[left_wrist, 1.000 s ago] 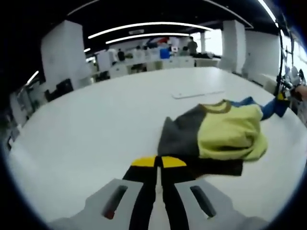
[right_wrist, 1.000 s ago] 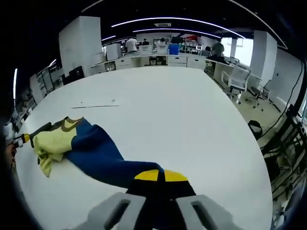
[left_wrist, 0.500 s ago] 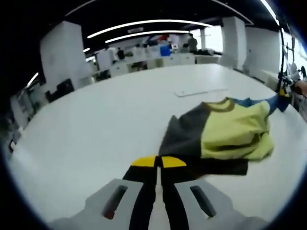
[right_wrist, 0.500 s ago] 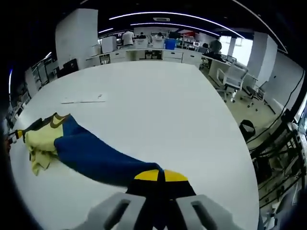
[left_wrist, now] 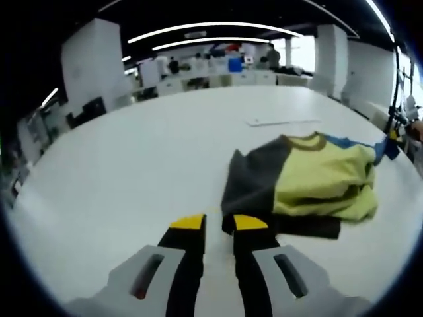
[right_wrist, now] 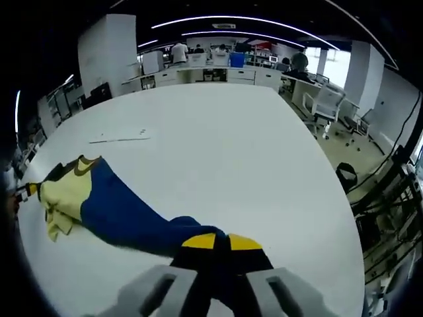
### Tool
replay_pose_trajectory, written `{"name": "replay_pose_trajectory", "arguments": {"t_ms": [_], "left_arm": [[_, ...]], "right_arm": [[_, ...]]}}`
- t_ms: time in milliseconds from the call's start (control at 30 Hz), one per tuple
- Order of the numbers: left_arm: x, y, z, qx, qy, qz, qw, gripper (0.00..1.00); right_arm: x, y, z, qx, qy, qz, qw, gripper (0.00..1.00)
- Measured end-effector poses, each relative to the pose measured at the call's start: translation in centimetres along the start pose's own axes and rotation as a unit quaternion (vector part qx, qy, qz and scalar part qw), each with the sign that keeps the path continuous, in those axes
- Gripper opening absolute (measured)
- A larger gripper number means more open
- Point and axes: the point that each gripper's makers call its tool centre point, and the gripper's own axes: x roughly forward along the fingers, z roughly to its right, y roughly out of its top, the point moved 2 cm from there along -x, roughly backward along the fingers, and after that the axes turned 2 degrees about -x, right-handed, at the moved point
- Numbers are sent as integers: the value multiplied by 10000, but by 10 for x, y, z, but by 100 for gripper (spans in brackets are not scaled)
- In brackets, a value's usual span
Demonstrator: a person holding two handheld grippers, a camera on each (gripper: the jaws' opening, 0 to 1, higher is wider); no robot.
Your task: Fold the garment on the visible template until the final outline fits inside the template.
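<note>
Garment (left_wrist: 304, 188) lies bunched on the white desk (left_wrist: 132, 172), a yellow, grey and blue top with its blue part drawn out toward the right gripper (right_wrist: 221, 242). In the right gripper view the garment (right_wrist: 119, 211) runs from a yellow heap at far left to the fingers (right_wrist: 198, 242), which are closed on the blue fabric's end.

Left gripper (left_wrist: 219, 222) sits just beside the grey edge of the garment. Its fingers (left_wrist: 188, 223) stand slightly apart with bare desk between them; they hold nothing.

Step in hand, as judged: spreading the garment flat before folding. No fold is made yet. The next move calls for the left gripper to take the grey edge while the right one keeps tension on the blue part.

Left gripper view shows the grey panel, the collar and the layered yellow folds. Right gripper view shows the full length of the blue part. A thin flat strip (right_wrist: 119, 139) lies on the desk beyond the garment; whether it marks the template cannot be told.
</note>
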Motion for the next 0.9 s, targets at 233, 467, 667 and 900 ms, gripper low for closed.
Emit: {"name": "replay_pose_trajectory", "arguments": {"t_ms": [233, 467, 667, 900], "left_arm": [[-11, -1, 12, -1, -46, 134, 9999, 31], [-19, 2, 46, 348, -481, 289, 9978, 36], [-20, -3, 77, 684, -886, 263, 9934, 37], [-16, -11, 104, 686, -1222, 194, 9899, 32]], "right_arm": [[-11, 4, -14, -59, 51, 255, 9996, 22], [-24, 6, -44, -93, 342, 525, 9980, 37], [-33, 2, -82, -603, 723, 567, 9939, 42], [-38, -3, -122, -586, 1289, 578, 9882, 45]]}}
